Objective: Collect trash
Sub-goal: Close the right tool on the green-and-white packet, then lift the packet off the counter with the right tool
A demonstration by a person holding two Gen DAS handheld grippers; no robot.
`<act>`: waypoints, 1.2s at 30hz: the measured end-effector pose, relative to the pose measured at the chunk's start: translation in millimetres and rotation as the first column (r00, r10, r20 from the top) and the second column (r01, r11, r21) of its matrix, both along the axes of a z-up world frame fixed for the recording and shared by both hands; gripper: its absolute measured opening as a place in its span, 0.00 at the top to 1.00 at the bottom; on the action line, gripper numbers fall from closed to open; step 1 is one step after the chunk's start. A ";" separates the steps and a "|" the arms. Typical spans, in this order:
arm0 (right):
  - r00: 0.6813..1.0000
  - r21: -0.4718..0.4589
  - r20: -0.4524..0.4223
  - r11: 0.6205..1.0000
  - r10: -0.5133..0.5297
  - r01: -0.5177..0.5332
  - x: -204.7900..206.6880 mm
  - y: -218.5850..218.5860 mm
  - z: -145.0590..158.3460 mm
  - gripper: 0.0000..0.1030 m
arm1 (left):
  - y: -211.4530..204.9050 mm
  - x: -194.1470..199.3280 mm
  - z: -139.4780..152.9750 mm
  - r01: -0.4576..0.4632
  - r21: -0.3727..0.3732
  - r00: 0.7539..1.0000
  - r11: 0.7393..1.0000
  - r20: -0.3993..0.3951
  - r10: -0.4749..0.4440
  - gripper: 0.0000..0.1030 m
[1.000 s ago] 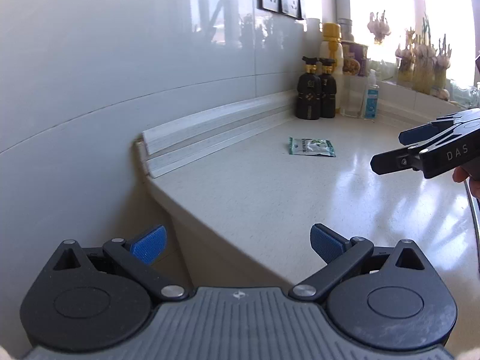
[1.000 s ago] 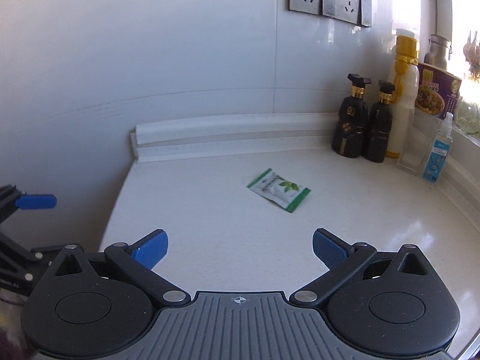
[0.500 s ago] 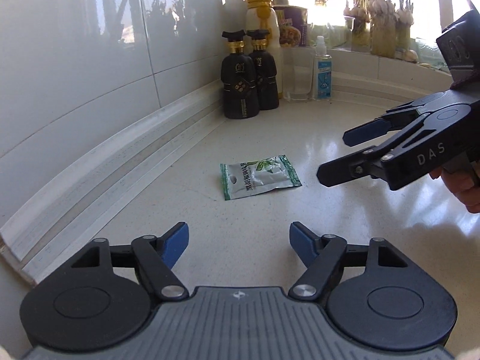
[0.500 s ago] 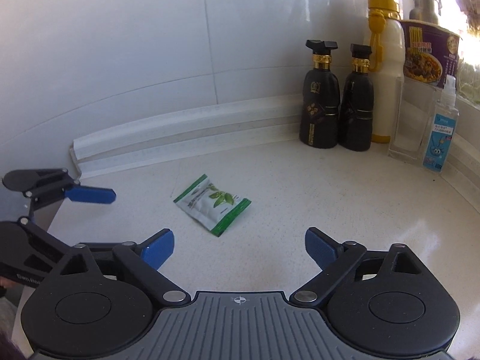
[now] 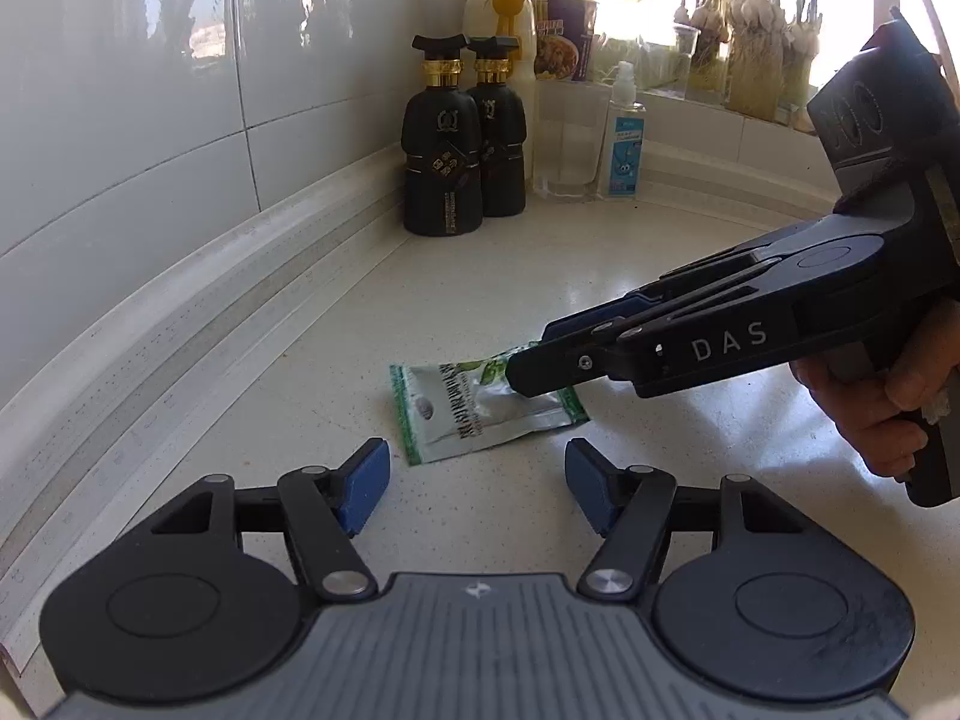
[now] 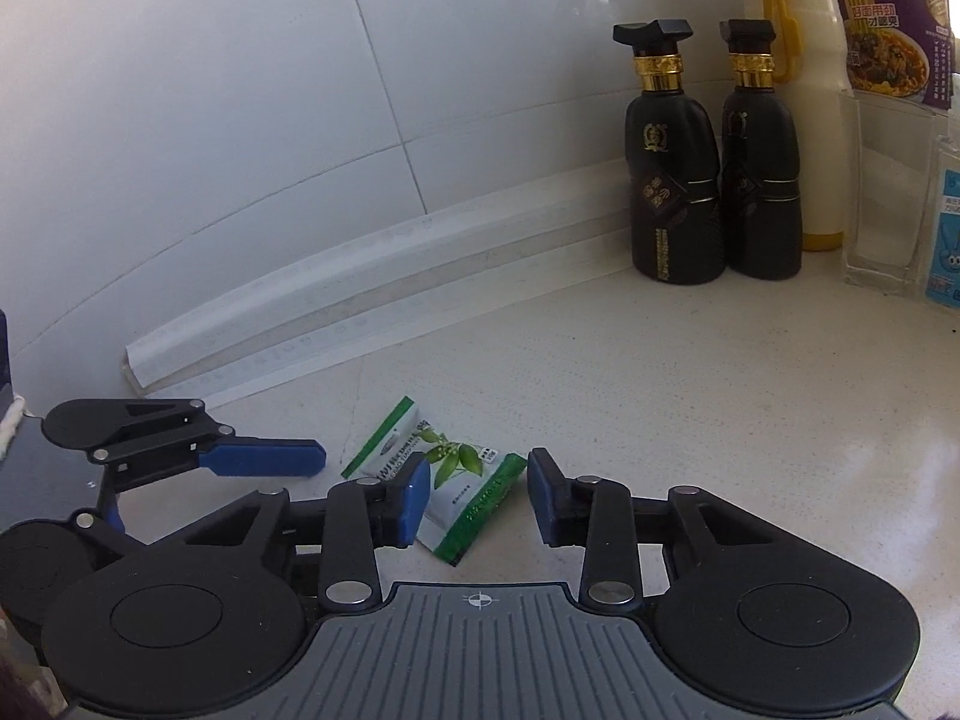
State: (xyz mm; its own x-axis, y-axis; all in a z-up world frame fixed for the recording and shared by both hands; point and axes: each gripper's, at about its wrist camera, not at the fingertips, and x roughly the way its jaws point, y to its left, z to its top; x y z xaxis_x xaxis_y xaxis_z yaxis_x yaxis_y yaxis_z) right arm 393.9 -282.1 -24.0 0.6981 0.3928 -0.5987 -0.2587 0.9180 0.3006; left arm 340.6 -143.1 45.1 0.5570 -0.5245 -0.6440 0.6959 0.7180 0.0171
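Observation:
A flat green and white sachet (image 5: 474, 411) lies on the white counter (image 5: 456, 300); it also shows in the right wrist view (image 6: 462, 483). My left gripper (image 5: 477, 489) is open, just short of the sachet's near edge. My right gripper (image 6: 477, 501) is open with its fingers either side of the sachet, low over it. In the left wrist view the right gripper (image 5: 531, 369) reaches in from the right, its tips over the sachet. In the right wrist view the left gripper's blue finger (image 6: 264, 459) points in from the left.
Two black bottles (image 5: 462, 138) stand at the back corner by the tiled wall, with a yellow-capped white bottle (image 5: 501, 6), a noodle cup (image 6: 888, 24), a clear glass (image 5: 564, 138) and a small sanitizer bottle (image 5: 624, 138). Garlic plants (image 5: 750, 30) line the sill. A white skirting (image 6: 360, 312) runs along the wall.
Both grippers have moved forward and down toward the sachet. My right gripper has narrowed its opening and now straddles the sachet; my left gripper has come up close to it.

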 end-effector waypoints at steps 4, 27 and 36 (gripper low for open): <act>1.000 -0.003 -0.008 1.000 0.015 -0.015 5.2 5.6 -0.2 0.78 | -5.4 3.8 -0.2 0.007 0.000 1.000 1.000 0.001 -0.007 0.40; 0.993 0.217 -0.120 0.975 -0.015 0.041 1.7 -9.7 -6.6 0.83 | -13.7 -11.4 -1.1 0.022 -0.015 0.999 1.000 0.029 -0.022 0.72; 0.996 0.166 -0.087 0.986 -0.012 0.026 2.0 -8.4 -5.9 0.89 | -6.9 -10.0 -2.5 -0.027 0.053 0.996 0.998 0.084 0.022 0.20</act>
State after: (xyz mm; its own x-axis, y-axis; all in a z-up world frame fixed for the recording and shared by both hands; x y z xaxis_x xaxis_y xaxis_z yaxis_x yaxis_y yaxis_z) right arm 395.9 -290.6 -30.0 0.6557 0.4793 -0.5833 -0.2085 0.8575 0.4703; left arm 330.6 -150.0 42.6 0.6219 -0.4758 -0.6219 0.6726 0.7313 0.1131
